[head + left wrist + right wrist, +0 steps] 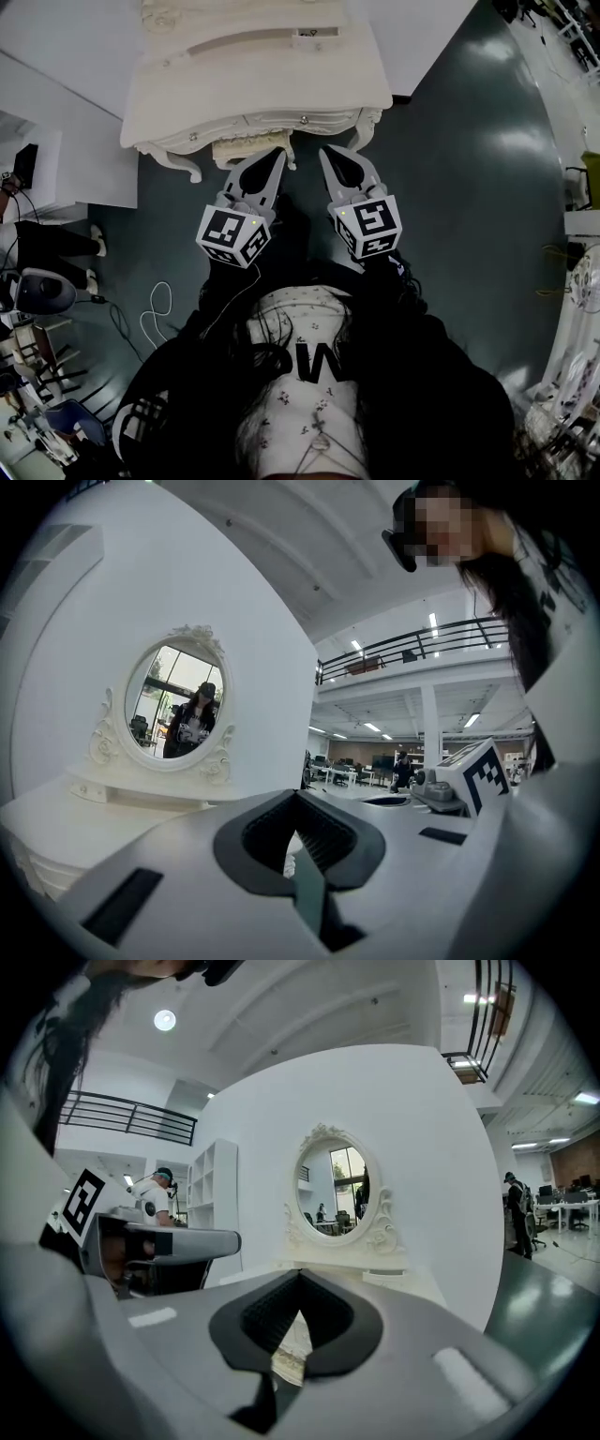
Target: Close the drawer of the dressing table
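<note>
Head view: the dressing table (pixel 262 84) sits at the top of frame, and its drawer (pixel 246 150) sticks out a little past the front edge at centre. My left gripper (pixel 277 153) has its tip at the drawer's right corner. I can't tell if it's touching. My right gripper (pixel 327 152) is just beside it, off the drawer's right end and near the table leg (pixel 364 131).

The gripper views confirm what the head view only hints at. On both sides my fingers are pressed together at the tips, with nothing between them. Only the hollow between the pads stays clear.

Only the gripper views show the oval mirror (pixel 337 1194), which the head view crops. The left gripper view catches a person reflected in it, plus the right marker cube (pixel 483 775). Through the hollow, the right gripper view shows carved drawer trim up close.
</note>
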The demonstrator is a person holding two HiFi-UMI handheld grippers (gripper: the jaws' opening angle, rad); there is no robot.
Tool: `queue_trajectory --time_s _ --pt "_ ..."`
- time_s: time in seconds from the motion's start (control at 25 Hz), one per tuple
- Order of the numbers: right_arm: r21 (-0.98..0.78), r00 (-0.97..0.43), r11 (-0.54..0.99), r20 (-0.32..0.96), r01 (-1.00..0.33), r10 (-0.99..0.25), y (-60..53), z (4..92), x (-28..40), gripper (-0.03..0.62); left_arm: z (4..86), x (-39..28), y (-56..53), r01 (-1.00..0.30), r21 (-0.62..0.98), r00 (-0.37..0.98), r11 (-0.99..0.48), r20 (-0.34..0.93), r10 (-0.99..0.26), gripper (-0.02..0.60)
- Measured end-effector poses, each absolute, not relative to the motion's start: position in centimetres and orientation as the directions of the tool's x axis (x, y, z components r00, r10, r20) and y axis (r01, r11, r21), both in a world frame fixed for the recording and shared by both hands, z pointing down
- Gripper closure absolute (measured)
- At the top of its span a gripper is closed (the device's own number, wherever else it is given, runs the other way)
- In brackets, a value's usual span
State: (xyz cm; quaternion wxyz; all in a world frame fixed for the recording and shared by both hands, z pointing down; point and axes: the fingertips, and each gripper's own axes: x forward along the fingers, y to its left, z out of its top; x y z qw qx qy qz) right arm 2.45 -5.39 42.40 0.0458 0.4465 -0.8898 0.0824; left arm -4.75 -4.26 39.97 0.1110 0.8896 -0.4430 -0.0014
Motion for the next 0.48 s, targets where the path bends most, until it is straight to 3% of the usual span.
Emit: queue_trajectory --time_s 0.48 --pt "-0.102 -0.547 0.537 0.167 -0.837 -0.821 -15.9 41.2 -0.4 0.586 38.3 -8.9 -15.0 -0.765 0.192 0.637 -0.615 0.086 -0.766 0.581"
